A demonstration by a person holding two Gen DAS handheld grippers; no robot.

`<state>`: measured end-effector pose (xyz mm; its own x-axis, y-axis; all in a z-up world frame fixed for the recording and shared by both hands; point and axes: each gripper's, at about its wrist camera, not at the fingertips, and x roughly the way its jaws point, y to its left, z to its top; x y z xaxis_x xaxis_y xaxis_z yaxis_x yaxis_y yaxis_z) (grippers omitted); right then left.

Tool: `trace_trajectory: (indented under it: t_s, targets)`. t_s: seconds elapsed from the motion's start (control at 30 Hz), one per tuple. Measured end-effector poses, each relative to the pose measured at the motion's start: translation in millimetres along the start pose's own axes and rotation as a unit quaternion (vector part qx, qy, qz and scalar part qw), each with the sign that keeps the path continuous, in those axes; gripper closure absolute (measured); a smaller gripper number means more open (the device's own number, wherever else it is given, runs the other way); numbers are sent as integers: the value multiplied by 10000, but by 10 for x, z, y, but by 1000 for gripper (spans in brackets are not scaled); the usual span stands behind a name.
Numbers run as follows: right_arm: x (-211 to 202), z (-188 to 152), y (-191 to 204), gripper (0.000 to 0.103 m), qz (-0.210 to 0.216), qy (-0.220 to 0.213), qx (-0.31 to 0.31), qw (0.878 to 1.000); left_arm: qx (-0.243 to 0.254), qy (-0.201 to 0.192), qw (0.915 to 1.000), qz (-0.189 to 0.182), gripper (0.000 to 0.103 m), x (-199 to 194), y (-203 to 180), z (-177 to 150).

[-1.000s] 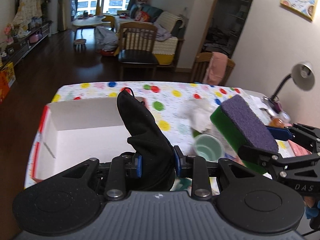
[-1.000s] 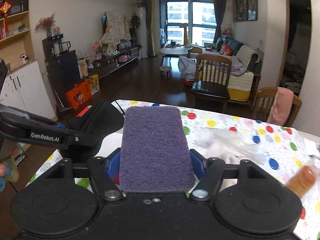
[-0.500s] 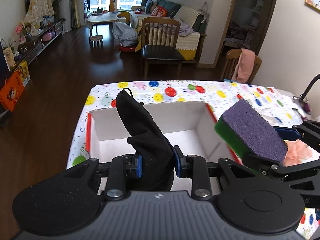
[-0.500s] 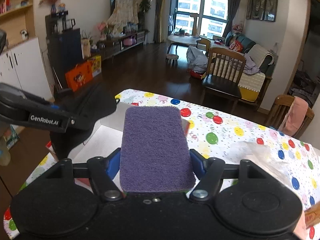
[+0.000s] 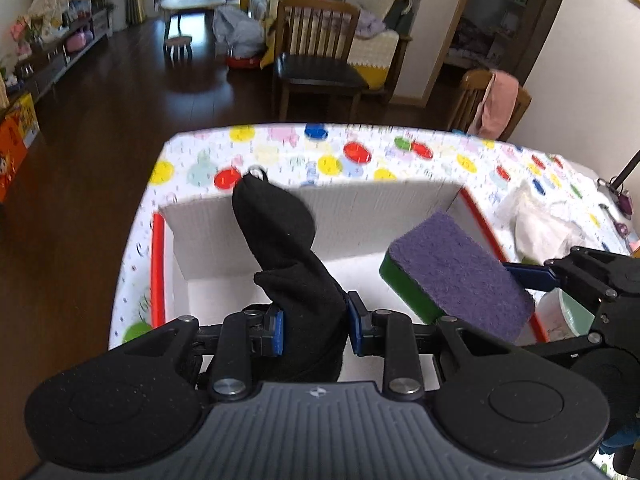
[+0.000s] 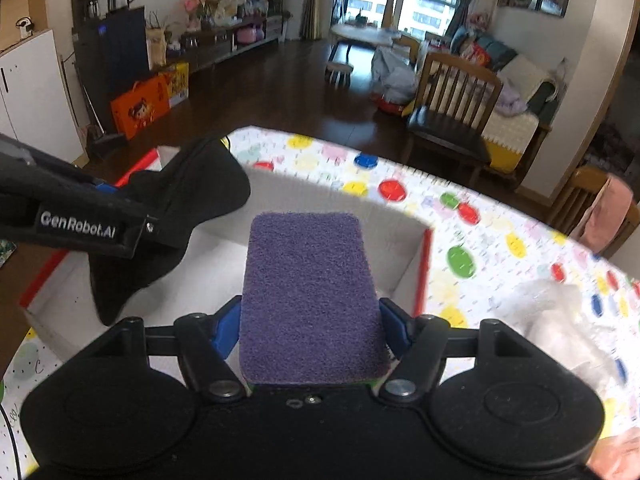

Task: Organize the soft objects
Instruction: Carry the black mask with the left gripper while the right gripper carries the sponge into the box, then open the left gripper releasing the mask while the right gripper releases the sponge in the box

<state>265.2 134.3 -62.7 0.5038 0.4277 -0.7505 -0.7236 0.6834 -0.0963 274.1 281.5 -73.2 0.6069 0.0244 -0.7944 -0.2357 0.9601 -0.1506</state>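
White box (image 5: 360,208): we see bare floor | left gripper (image 5: 315,326) clamps black sock (image 5: 288,248) | right gripper (image 6: 312,326) clamps sponge (image 6: 310,292) | green cup (image 5: 568,316): left view only

The box (image 5: 360,208) is sitting on the table (image 5: 280,152), mid-frame. The sock (image 5: 288,256) is hanging over its left part. The sponge (image 5: 460,276) is hanging over its right part.

I count one black sock (image 5: 288,256), one sponge (image 5: 456,276), one box (image 5: 360,208), and two hand-held grippers (image 5: 316,330) (image 6: 310,330).
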Motion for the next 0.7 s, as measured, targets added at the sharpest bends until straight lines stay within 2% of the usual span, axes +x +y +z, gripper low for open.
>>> trace_trajectory:
  t_s: [0.37,0.6,0.63,0.67,0.7]
  targets:
    - [368,-139,193,34,4,655,-294,9974,-16,887,9961,-12,74,372,119,-259]
    - [477,-139,279,33,-7,861,-612,9944,115,956,9953,64,72,422,84,-293]
    - [480,-136,293,33,11,884,-623,9941,149,967,9952,82,68,427,71,-297]
    - [480,-146,299,33,20,902,-620,9940,193,963,9951,103,59,425,55,-309]
    - [482,-150,294,32,43,908,-613,9940,229,956,9951,123,53,423,39,-313]
